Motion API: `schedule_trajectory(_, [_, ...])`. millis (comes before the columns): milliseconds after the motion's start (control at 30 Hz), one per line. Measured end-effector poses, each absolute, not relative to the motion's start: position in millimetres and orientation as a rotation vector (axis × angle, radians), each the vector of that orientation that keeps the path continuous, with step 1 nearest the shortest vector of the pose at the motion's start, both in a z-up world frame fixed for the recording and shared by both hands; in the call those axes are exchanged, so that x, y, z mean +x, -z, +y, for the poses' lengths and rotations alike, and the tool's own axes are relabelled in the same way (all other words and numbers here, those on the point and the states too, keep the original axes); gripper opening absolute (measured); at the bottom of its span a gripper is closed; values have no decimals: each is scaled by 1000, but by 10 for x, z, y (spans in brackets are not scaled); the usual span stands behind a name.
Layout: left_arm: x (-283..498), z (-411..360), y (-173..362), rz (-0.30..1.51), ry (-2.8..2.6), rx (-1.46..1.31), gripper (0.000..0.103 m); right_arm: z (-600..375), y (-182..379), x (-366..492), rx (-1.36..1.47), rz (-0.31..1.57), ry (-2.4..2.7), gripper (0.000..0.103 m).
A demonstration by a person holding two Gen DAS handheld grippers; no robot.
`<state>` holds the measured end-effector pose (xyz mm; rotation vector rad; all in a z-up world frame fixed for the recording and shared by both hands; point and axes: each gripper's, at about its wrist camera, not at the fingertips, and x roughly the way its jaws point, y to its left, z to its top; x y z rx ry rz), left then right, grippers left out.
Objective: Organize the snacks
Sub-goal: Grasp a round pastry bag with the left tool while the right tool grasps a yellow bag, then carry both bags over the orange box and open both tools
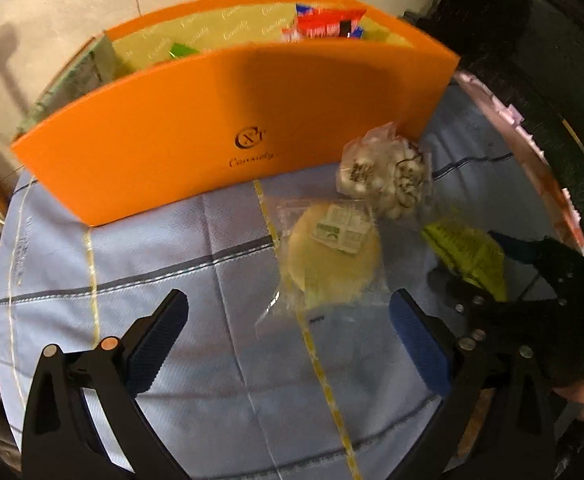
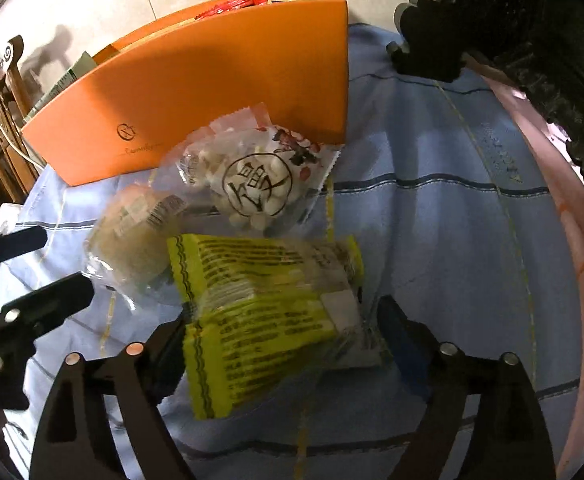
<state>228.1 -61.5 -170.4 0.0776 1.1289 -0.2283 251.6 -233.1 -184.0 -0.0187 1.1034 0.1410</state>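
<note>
Your right hand-held gripper (image 2: 284,344) is standing with its jaws spread wide, and the yellow-green snack packet (image 2: 268,312) is lying between them on the counter (image 2: 431,240), in front of the orange box (image 2: 212,80); neither pad seems to be pressing on it, though the packet's crinkled edge is hiding the left pad, so I am hedging on contact there. Your left hand-held gripper (image 1: 288,344) is also hanging open, with nothing clamped, over the round pastry in clear wrap (image 1: 331,256), which is lying just in front of the box.

What is risking trouble: the three snacks are crowding each other. The packet's far end is touching or overlapping the clear bag of white candies (image 2: 252,184), which is leaning against the box's front wall, and the pastry is sitting just beside both. Closing on the packet may be dragging a neighbour along, or pinching only loose film so it slips on the lift. Your two tools are also working near each other in front of the box.

The packet's long axis is running toward the box, tilted a little, its far end pointing at the candy bag
</note>
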Motion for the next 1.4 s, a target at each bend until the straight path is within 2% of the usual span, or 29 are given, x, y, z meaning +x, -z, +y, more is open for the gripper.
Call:
schedule_trajectory(67, [2350, -653, 1761, 1132, 256, 69, 99, -2332, 1903, 2556, -24, 1126, -141, 95])
schedule_trajectory(200, [2467, -790, 1869, 1120, 277, 115, 99, -2243, 1951, 2563, -106, 1100, -123, 96])
schedule_trajectory(300, [2593, -820, 1985, 1141, 288, 72, 98, -2226, 1954, 2542, -121, 1078, -118, 87])
schedule_trajectory(333, [2616, -831, 2016, 1140, 299, 57, 86, -2235, 1946, 2533, -122, 1078, -114, 81])
schedule_trajectory(367, [2629, -860, 2063, 1135, 300, 62, 73, -2280, 1918, 2525, -105, 1078, -98, 70])
schedule_trajectory(400, [2617, -894, 2060, 1109, 292, 95, 66, -2296, 1894, 2507, -97, 1083, -83, 63])
schedule_trajectory(533, [2590, -953, 2067, 1069, 296, 149, 58, -2344, 1831, 2422, -127, 1086, -67, 47])
schedule_trajectory(567, [2610, -924, 2051, 1078, 282, 127, 56, -2373, 1826, 2409, -131, 1083, -56, 35])
schedule_trajectory(633, [2619, -873, 2033, 1093, 281, 92, 56, -2425, 1781, 2369, -79, 1077, -44, 34])
schedule_trajectory(667, [2615, -865, 2029, 1094, 282, 93, 55, -2434, 1773, 2341, -72, 1078, -40, 29])
schedule_trajectory(1067, [2398, -818, 1813, 1043, 288, 91, 55, -2422, 1351, 2221, -53, 975, -23, 29])
schedule_trajectory(1400, [2307, -774, 1087, 896, 267, 83, 55, -2299, 593, 2242, -23, 808, -88, 29])
